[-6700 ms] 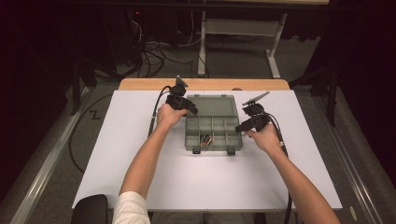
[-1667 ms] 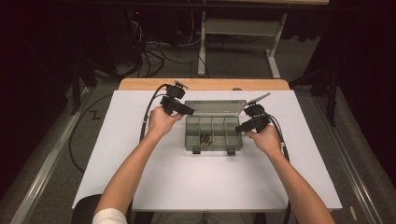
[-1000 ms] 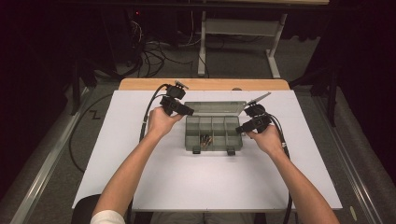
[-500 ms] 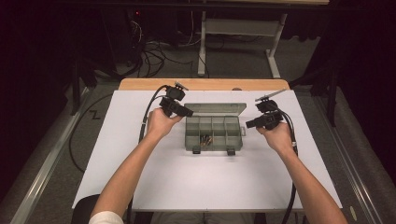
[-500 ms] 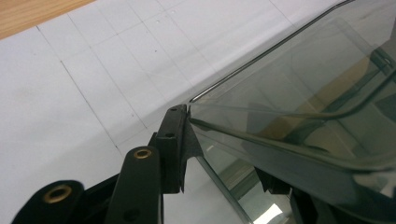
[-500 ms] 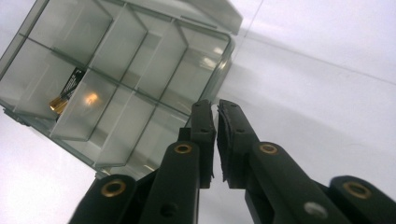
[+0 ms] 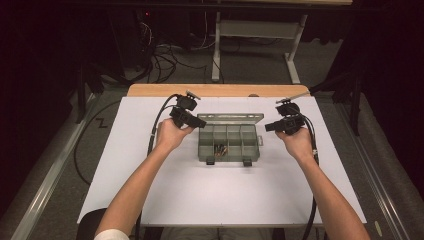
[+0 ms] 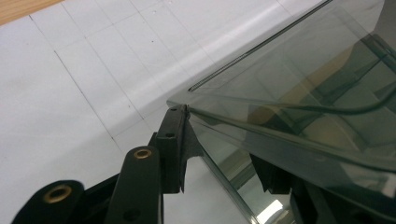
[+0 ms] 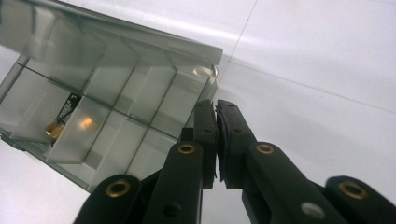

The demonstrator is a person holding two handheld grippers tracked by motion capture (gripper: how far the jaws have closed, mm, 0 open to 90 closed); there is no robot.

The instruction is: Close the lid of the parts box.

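A clear plastic compartment box (image 7: 229,145) sits mid-table with its lid (image 7: 231,118) raised at the back. A battery (image 7: 220,149) lies in one front compartment, also seen in the right gripper view as the battery (image 9: 63,116). My left gripper (image 7: 200,122) is at the box's back left corner. In the left gripper view the left gripper (image 8: 219,140) has one jaw outside and one inside the clear wall (image 8: 289,93), shut on it. My right gripper (image 7: 267,127) hovers just right of the box, apart from it. The right gripper (image 9: 216,105) has its jaws pressed together with nothing between them, beside the box (image 9: 116,93).
The white table top (image 7: 150,200) has bare room in front of and on both sides of the box. A wooden strip (image 7: 150,90) runs along its far edge. Cables and a desk frame (image 7: 250,30) lie on the dark floor beyond.
My right gripper has come off the box's right edge, moved right and slightly up, and its jaws have closed. The left gripper and the box have stayed put.
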